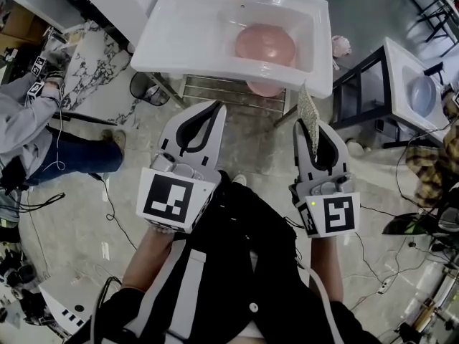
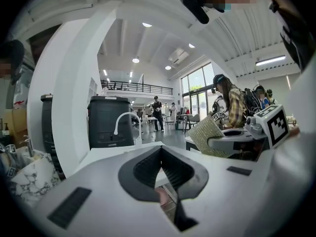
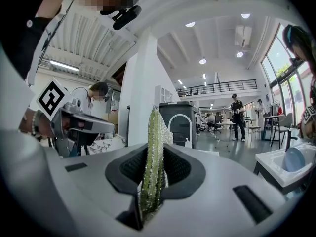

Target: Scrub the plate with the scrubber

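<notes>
A pink plate [image 1: 265,43] lies in the basin of a white sink [image 1: 172,41] at the top of the head view. Both grippers hang in front of the sink, short of its front rim. My left gripper [image 1: 216,107] is shut with nothing between its jaws [image 2: 160,151]. My right gripper [image 1: 310,124] is shut on a flat, greenish woven scrubber [image 1: 308,112], which stands on edge and sticks out past the fingertips toward the sink. In the right gripper view the scrubber [image 3: 154,152] rises upright between the pads. The left gripper view shows the scrubber [image 2: 205,135] to the right.
A metal rack [image 1: 229,95] sits under the sink. A second white sink [image 1: 401,70] holding a blue plate [image 1: 422,95] stands at the right. A seated person [image 1: 43,142] is at the left. Cables [image 1: 387,264] trail over the floor.
</notes>
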Available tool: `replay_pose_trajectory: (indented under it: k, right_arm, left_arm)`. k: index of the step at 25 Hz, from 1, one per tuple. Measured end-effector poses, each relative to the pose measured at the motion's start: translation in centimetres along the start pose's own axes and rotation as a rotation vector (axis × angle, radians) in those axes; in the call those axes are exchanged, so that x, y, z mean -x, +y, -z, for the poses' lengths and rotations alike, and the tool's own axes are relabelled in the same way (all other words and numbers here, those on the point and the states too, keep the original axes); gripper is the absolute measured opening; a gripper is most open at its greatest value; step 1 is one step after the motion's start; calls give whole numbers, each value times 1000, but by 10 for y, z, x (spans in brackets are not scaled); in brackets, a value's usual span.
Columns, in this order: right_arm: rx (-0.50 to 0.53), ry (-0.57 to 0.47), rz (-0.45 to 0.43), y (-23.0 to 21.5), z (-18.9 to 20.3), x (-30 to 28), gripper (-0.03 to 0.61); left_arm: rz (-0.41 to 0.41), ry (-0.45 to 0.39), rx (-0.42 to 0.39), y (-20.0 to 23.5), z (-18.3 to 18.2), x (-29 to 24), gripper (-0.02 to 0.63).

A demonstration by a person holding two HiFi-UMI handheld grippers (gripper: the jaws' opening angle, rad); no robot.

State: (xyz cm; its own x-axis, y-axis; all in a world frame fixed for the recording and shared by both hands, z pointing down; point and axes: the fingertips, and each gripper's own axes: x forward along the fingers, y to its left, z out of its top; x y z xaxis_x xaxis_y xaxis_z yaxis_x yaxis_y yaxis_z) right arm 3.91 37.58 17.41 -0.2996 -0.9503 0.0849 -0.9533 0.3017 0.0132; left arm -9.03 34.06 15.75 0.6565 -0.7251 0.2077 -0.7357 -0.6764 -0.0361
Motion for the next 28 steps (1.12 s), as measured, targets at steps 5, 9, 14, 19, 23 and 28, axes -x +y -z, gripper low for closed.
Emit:
replay_pose_trajectory:
  k: [5, 9, 14, 19, 23, 28]
  right_arm:
    - [-13, -1, 10, -10, 4, -2, 72]
    - [-16, 29, 27, -17, 10, -5, 72]
    - [-9, 20, 37, -25, 10, -18, 72]
    - [3, 19, 60, -43, 9, -43, 72]
    - [2, 36, 78, -57, 9, -74, 73]
    - [-5, 55, 89, -76, 6, -123, 72]
  left_arm:
    - [-8, -7, -2, 1, -2, -5, 0]
    - [-9, -10, 2, 5, -2, -13, 0]
    - [15, -17, 3, 13, -1, -33, 0]
    - [52, -29, 16, 24, -5, -68, 0]
    - [72, -23, 16, 46, -7, -100, 0]
    - [101, 5, 43, 76, -13, -145, 0]
